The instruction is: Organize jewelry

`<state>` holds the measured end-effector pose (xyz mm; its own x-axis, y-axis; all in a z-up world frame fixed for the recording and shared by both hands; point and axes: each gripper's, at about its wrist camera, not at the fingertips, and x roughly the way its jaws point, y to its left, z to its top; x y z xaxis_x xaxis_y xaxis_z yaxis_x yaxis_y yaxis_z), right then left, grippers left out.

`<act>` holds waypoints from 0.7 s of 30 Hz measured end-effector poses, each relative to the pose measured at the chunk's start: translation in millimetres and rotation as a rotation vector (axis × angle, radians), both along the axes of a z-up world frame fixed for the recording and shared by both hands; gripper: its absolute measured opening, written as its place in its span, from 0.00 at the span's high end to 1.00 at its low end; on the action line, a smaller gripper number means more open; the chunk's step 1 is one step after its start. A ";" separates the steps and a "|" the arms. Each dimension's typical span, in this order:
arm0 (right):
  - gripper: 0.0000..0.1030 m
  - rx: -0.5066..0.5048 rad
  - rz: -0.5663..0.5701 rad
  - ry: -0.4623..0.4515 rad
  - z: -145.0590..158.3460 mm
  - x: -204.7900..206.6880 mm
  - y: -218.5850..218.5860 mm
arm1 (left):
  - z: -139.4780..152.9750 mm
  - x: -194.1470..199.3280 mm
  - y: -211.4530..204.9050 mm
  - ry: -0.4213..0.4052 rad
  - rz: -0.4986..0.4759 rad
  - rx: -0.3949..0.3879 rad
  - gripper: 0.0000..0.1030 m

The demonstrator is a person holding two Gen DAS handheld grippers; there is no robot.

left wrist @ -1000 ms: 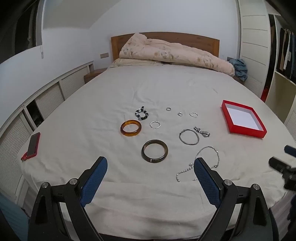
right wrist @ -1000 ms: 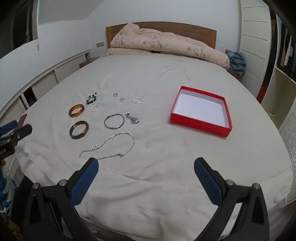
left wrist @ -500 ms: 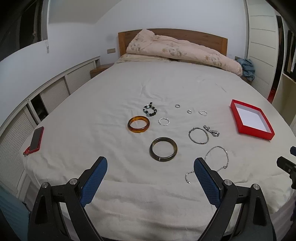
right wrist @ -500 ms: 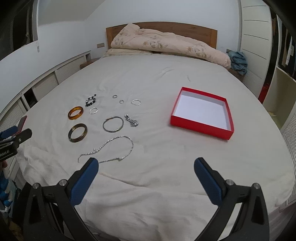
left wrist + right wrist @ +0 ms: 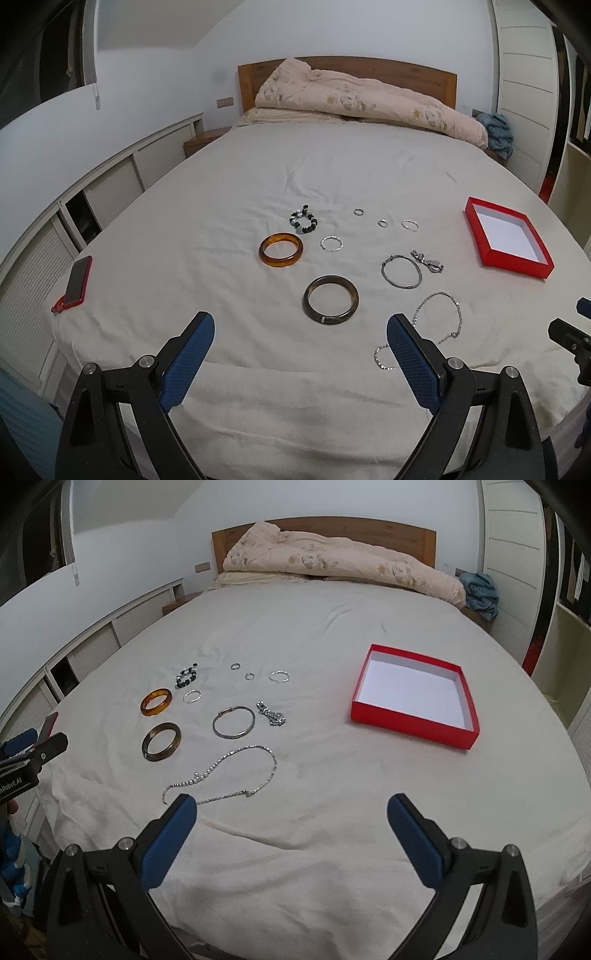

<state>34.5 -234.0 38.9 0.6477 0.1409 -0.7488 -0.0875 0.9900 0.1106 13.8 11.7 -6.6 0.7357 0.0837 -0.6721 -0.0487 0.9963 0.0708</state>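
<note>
- The left gripper [image 5: 300, 325] hovers over the near edge of a bed [image 5: 221, 206], its blue-padded fingers [image 5: 186, 360] spread wide and released, holding nothing.
- Just ahead of the gap between those fingers lies a dark bangle [image 5: 331, 299]; beyond it, slightly toward the left finger, sits an amber bangle [image 5: 281, 249], with a black-and-white beaded bracelet [image 5: 303, 222] farther out.
- A silver chain necklace [image 5: 437, 325] trails on the sheet right beside the right finger of that pair, partly hidden behind its pad.
- Past the necklace lie a thin silver bangle [image 5: 401, 271] and a small chain bracelet [image 5: 427, 261]; a thin silver hoop [image 5: 331, 244] and three small rings [image 5: 382, 222] lie farther ahead.
- The right gripper [image 5: 291, 810] is likewise empty, its fingers [image 5: 415, 840] held wide apart above the bed's near edge.
- In the right wrist view the necklace's end touches the tip of the left finger, and the rest of the jewelry spreads ahead on that side.
- An open red box [image 5: 415, 698] with a white interior, nothing inside, rests well ahead of the right finger.
- A red phone [image 5: 77, 281] lies far out beyond the left gripper's left finger, at the bed's edge.
- A rumpled floral duvet [image 5: 362, 101] is heaped against the wooden headboard [image 5: 436, 79] at the far end.
</note>
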 end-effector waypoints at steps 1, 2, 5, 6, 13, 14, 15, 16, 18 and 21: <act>0.00 0.000 0.001 0.001 -1.2 1.3 0.4 | 0.0 1.6 -0.8 -0.002 0.002 0.005 0.09; 0.00 0.001 0.005 0.001 -2.2 3.0 1.2 | 0.1 3.3 -1.6 -0.004 0.004 0.010 0.09; 0.00 0.003 0.009 -0.003 -3.2 7.3 1.7 | 0.0 7.4 -4.4 -0.004 0.003 0.008 0.09; 0.00 0.005 0.009 -0.002 -3.6 8.8 2.0 | 0.2 7.7 -5.6 -0.004 0.000 0.010 0.09; 0.00 0.018 0.009 0.013 -11.0 17.3 6.7 | -7.7 16.4 -9.4 0.022 -0.025 0.004 0.09; 0.00 0.018 0.011 0.018 -12.7 18.9 8.1 | -9.9 18.2 -9.2 0.026 -0.027 0.003 0.09; 0.00 0.018 0.014 0.025 -14.1 20.6 9.2 | -11.5 19.6 -8.8 0.030 -0.028 0.003 0.09; 0.00 0.020 0.014 0.031 -15.0 22.0 9.7 | -12.5 20.8 -9.6 0.034 -0.031 0.005 0.09; 0.00 0.028 0.016 0.046 -17.6 25.8 10.7 | -15.2 23.4 -9.1 0.041 -0.034 0.013 0.09; 0.00 0.025 0.018 0.057 -20.7 31.7 13.4 | -18.3 26.9 -6.9 0.052 -0.034 0.010 0.09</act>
<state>66.2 -220.6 18.2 0.6013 0.1716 -0.7804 -0.0980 0.9851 0.1410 40.7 4.7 -24.9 0.7026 0.0660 -0.7085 -0.0111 0.9966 0.0819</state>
